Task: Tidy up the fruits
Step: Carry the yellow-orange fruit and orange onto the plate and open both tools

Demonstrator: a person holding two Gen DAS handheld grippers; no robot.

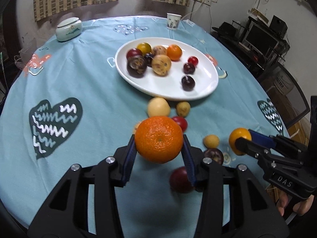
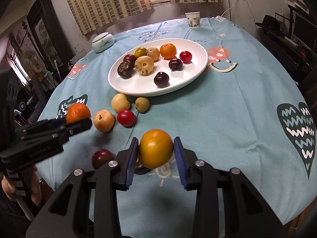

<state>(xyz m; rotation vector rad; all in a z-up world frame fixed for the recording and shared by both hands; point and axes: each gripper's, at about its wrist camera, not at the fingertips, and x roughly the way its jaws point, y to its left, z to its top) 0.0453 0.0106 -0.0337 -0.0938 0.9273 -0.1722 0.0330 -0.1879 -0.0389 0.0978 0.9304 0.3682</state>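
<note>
My left gripper [image 1: 159, 138] is shut on a bright orange mandarin [image 1: 159, 146], held just above the blue cloth. It enters the right wrist view from the left, where the left gripper [image 2: 79, 119] still holds the mandarin [image 2: 77, 112]. My right gripper [image 2: 156, 140] is shut on a smooth yellow-orange fruit [image 2: 156, 150], also clear of the cloth. The white oval plate [image 1: 168, 87] [image 2: 138, 85] beyond holds several fruits. Loose on the cloth lie a pale yellow fruit [image 2: 120, 102], a red tomato [image 2: 126, 117], a peach-coloured fruit [image 2: 103, 123] and a dark red plum [image 2: 102, 157].
A lidded ceramic jar [image 1: 68, 29] and a paper cup [image 1: 173, 20] stand at the table's far edge. A dark purple fruit [image 1: 214, 155] and a small yellow one [image 1: 211, 140] lie between the grippers. A person's hand [image 1: 297, 204] grips the right handle. Shelves with electronics stand to the right.
</note>
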